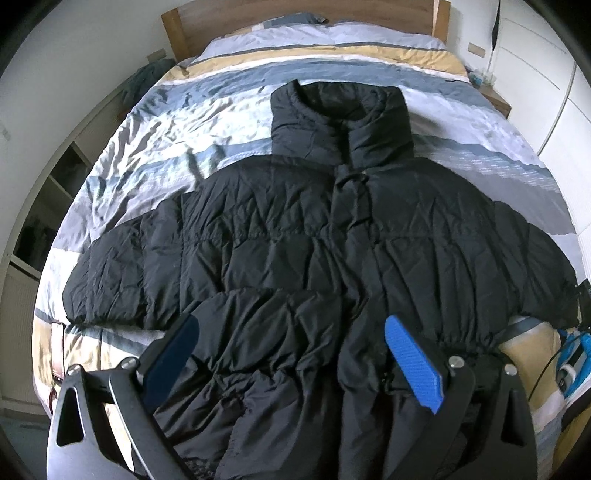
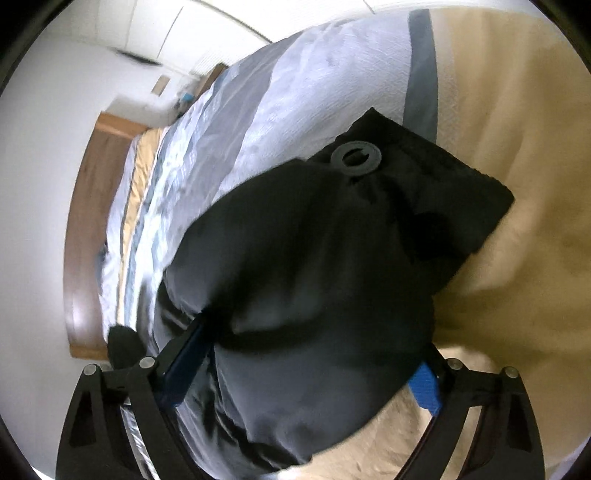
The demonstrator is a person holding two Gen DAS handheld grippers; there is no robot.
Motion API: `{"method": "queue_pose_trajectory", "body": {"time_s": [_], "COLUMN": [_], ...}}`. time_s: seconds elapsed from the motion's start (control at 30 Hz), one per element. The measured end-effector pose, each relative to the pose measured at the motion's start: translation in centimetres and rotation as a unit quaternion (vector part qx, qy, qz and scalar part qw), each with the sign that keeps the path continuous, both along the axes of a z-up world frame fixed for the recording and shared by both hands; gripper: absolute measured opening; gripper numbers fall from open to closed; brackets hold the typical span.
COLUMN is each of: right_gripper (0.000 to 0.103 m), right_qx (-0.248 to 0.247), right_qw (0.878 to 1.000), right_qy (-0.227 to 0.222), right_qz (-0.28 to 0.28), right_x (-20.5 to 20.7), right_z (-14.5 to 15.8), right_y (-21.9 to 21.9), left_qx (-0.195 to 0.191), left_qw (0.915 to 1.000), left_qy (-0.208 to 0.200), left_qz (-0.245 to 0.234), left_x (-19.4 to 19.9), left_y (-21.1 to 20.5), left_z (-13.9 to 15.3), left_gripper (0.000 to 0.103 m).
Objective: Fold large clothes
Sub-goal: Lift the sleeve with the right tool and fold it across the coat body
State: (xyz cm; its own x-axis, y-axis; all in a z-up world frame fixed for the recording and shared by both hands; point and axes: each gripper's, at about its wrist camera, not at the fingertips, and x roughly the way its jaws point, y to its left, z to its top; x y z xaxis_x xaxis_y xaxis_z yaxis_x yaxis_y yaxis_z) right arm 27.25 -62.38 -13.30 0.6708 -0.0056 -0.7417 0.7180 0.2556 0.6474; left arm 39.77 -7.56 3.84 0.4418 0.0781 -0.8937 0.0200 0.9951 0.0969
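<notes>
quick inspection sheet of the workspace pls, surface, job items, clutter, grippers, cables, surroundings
surface: bed with striped duvet, rumpled, wooden headboard at the far end
job's things: black puffer jacket lying face up, zipped, both sleeves spread out, collar toward the headboard
clutter: blue object at the bed's right edge, too cut off to identify
grippers: left hand-held gripper open above the jacket hem, holding nothing; right hand-held gripper has a jacket sleeve cuff bunched between its fingers
cables: thin dark cable by the blue object
surroundings: white wardrobe doors on the right, open shelving on the left
</notes>
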Motion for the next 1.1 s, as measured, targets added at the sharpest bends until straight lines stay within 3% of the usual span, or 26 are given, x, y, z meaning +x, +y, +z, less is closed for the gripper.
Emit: {"method": "queue_pose_trajectory", "body": {"time_s": [0.07, 0.13, 0.2, 0.23, 0.27, 0.4, 0.73, 1.0, 1.1], "right_gripper": [0.092, 0.083, 0.062, 0.057, 0.042, 0.017, 0.014, 0.014, 0.014], "right_qx": [0.017, 0.029, 0.036, 0.041, 0.042, 0.028, -0.011, -0.050, -0.075], "right_qw": [0.999, 0.998, 0.997, 0.996, 0.995, 0.996, 0.983, 0.957, 0.947], "right_qy": [-0.016, -0.029, -0.041, -0.048, -0.056, -0.075, -0.163, -0.171, -0.152], "right_qz": [-0.027, -0.048, -0.058, -0.064, -0.066, -0.048, 0.081, 0.228, 0.274], "right_x": [-0.1, -0.5, -0.5, -0.7, -0.9, -0.8, 3.8, 9.7, 11.6], "right_z": [-0.3, -0.4, -0.3, -0.1, 0.2, 2.4, 12.6, 19.6, 20.9], "right_y": [-0.6, -1.0, -1.4, -1.5, -1.5, -0.9, 5.8, 16.7, 20.7], "left_qx": [0.001, 0.002, 0.001, 0.001, 0.001, -0.006, -0.032, -0.049, -0.063], "left_qw": [1.0000, 1.0000, 0.9999, 0.9999, 0.9999, 0.9998, 0.9982, 0.9969, 0.9957], "left_qy": [0.002, 0.006, 0.009, 0.009, 0.008, 0.003, -0.017, -0.022, -0.013], "left_qz": [0.003, 0.006, 0.007, 0.008, 0.009, 0.021, 0.047, 0.059, 0.066], "left_x": [-0.1, -0.4, -0.7, -0.9, -1.0, -1.7, -3.4, -4.3, -4.2], "left_y": [0.4, 1.0, 1.5, 1.8, 2.0, 3.6, 8.1, 11.6, 13.6], "left_z": [-0.1, -0.3, -0.3, -0.2, -0.1, 0.5, 3.0, 4.5, 4.6], "left_gripper": [0.102, 0.102, 0.102, 0.102, 0.102, 0.102, 0.102, 0.102, 0.102]}}
